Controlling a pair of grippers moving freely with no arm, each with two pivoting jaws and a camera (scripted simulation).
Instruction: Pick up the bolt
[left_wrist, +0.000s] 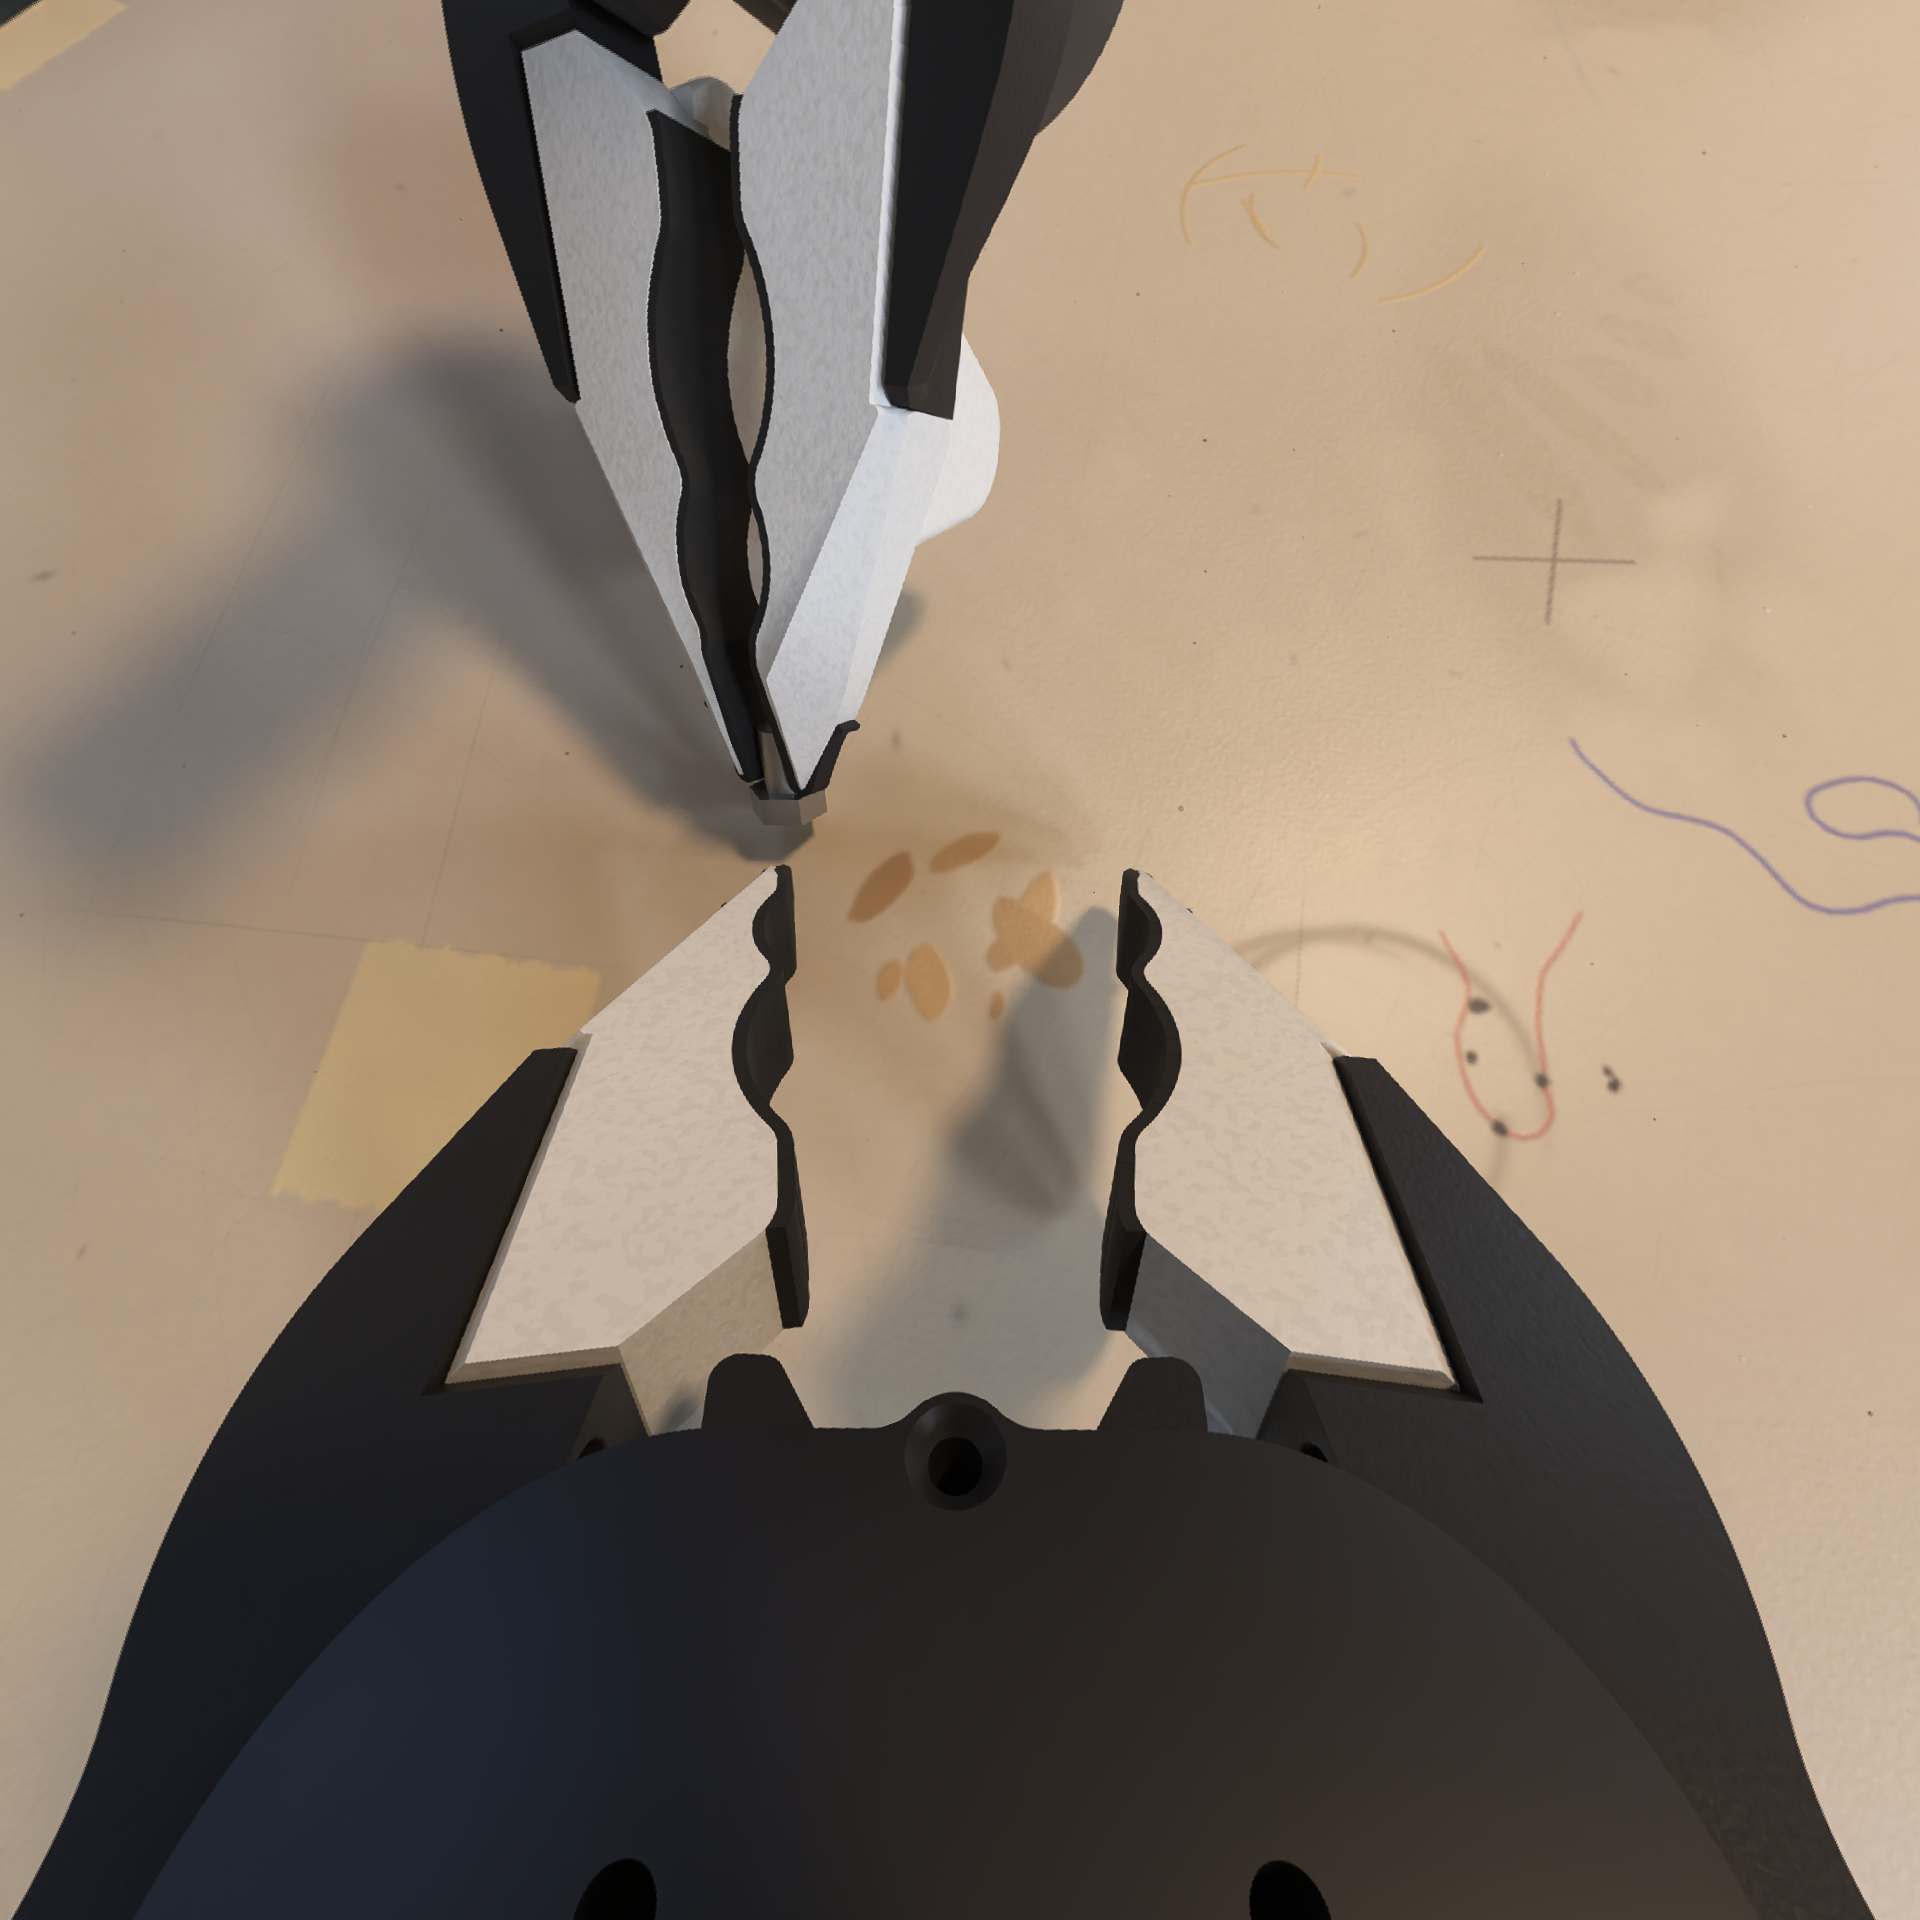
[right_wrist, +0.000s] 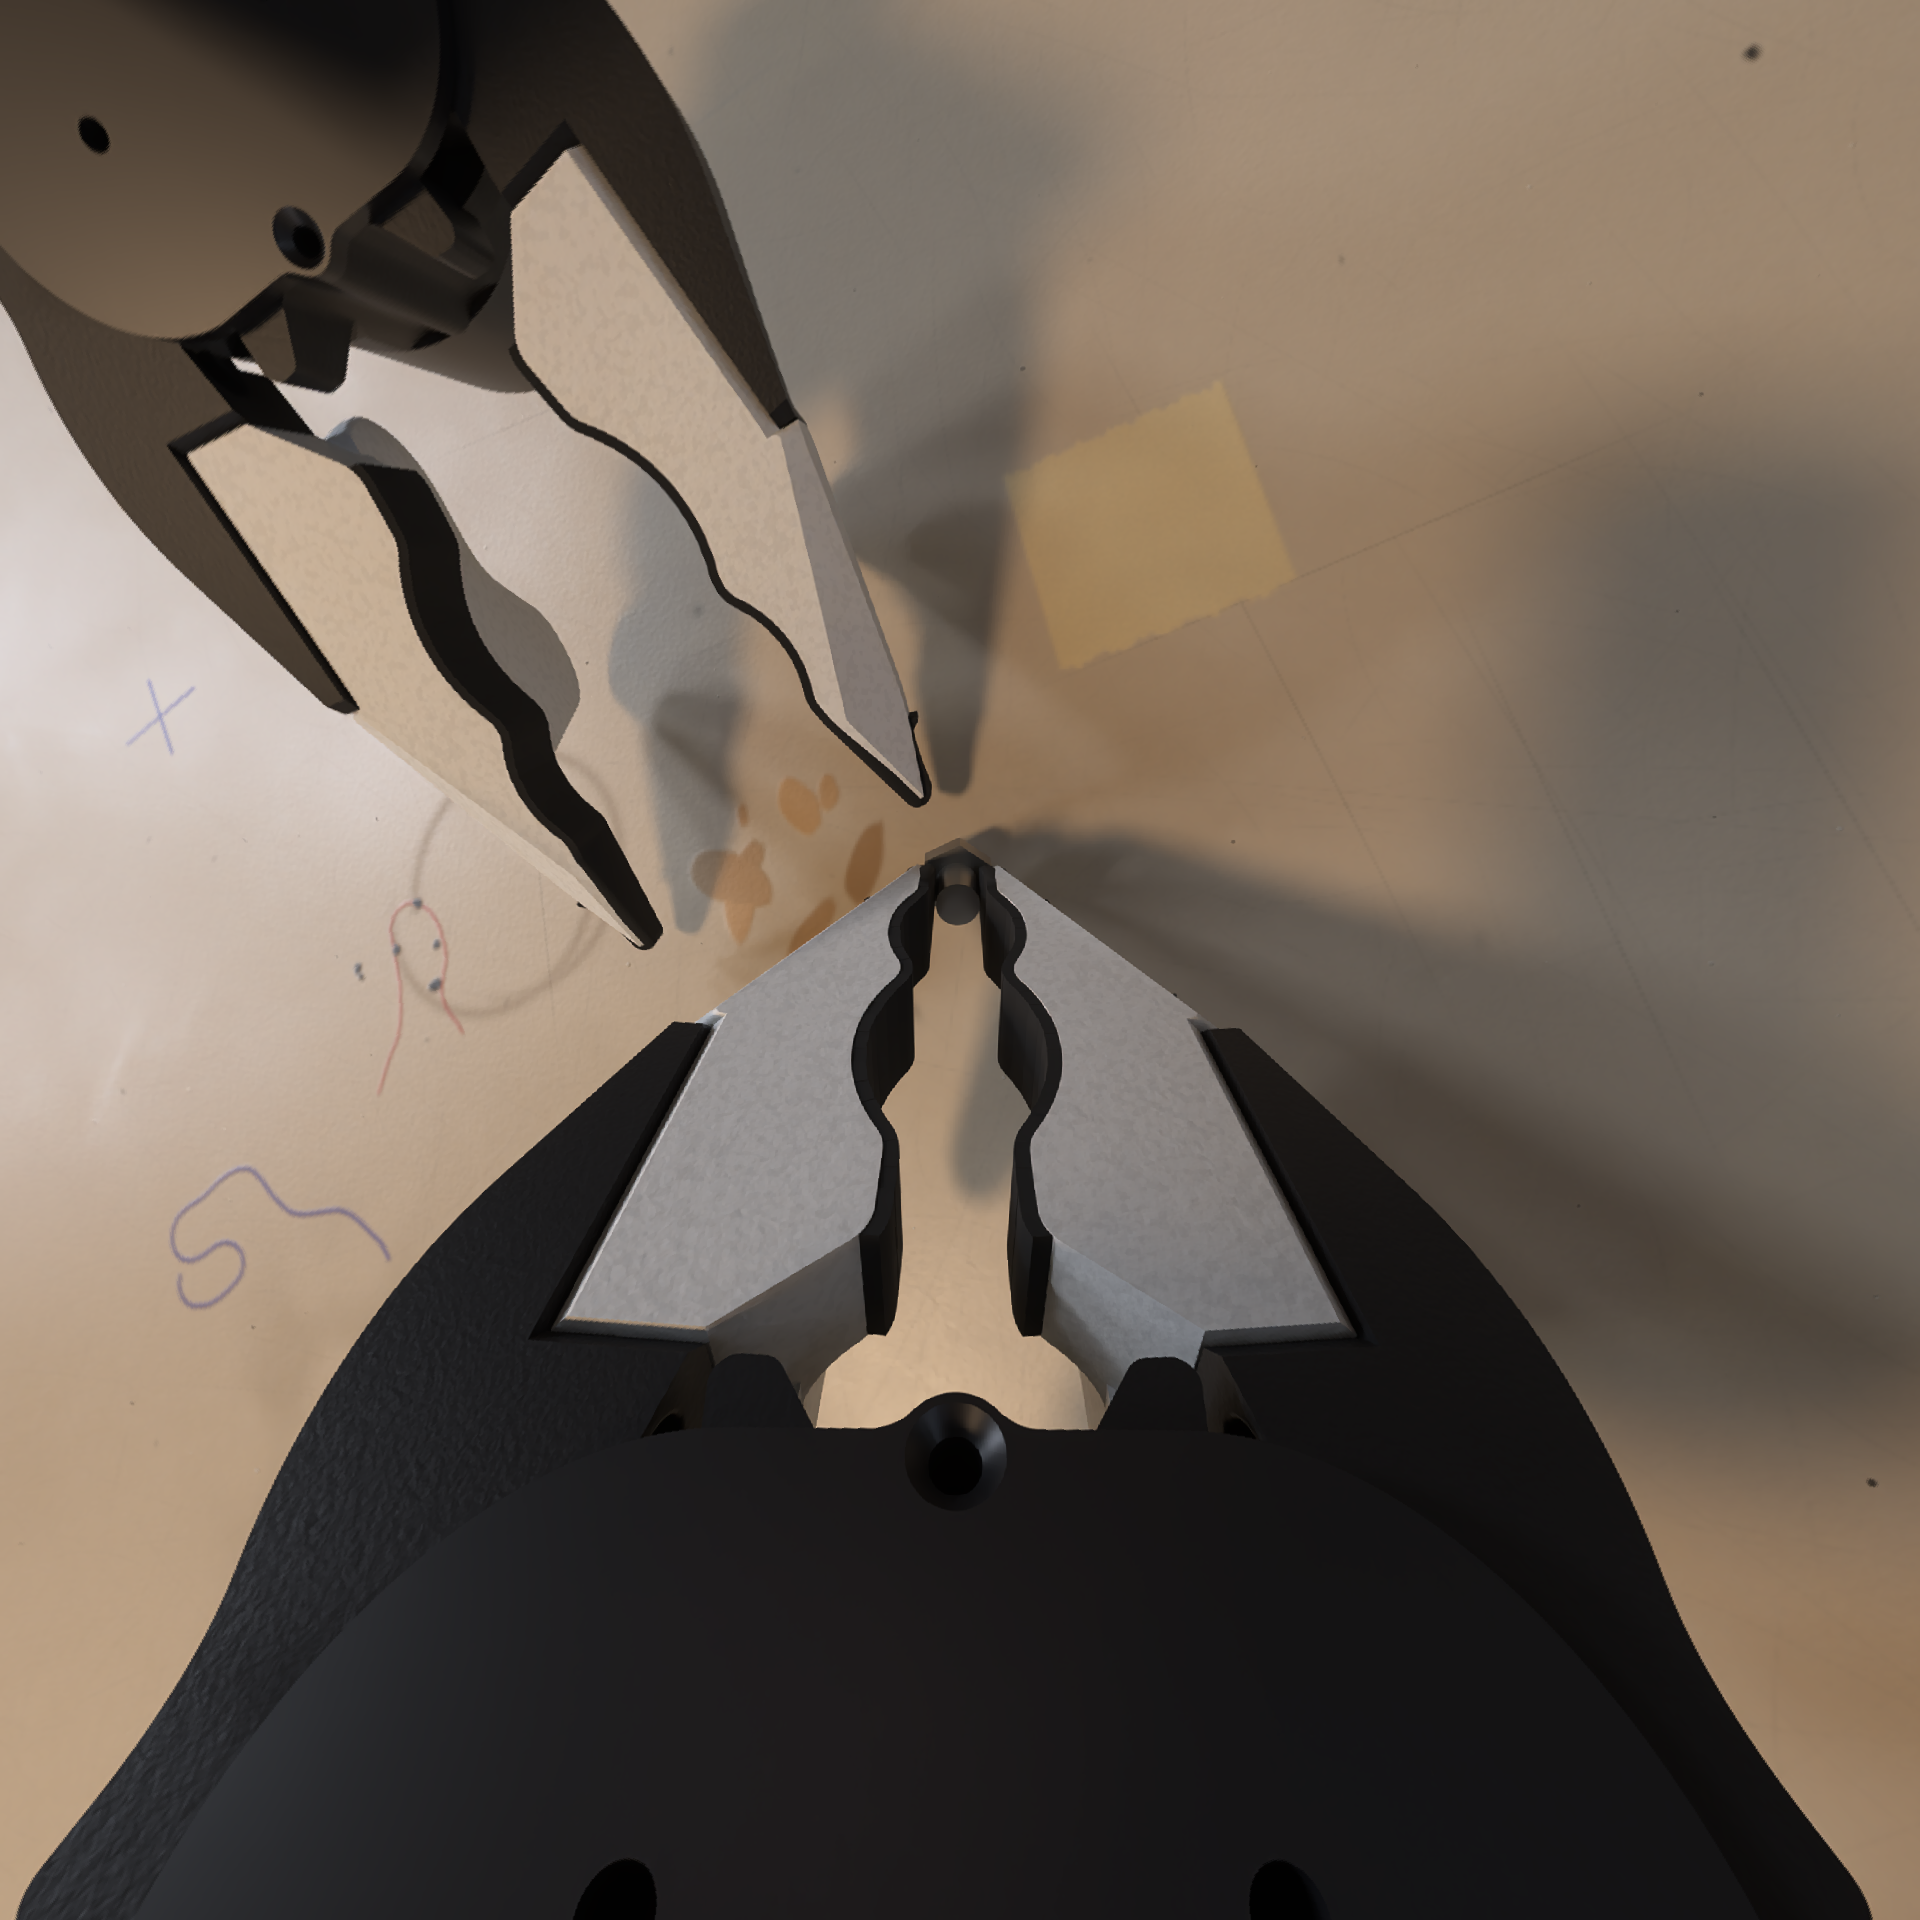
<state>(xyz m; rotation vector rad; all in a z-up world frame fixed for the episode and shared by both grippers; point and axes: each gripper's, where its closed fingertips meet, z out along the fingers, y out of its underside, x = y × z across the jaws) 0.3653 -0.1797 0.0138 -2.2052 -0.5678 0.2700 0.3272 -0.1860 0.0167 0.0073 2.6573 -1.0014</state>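
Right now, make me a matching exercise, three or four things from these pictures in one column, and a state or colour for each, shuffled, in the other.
Things:
1. left gripper
2. right gripper
3. bolt
4. tape patch

States or colours:
A. pale yellow, flat on the table
B. grey, pinched at the tips
C. jaws apart, nothing between them
D. jaws closed on something small

Pairs: 1-C, 2-D, 3-B, 4-A
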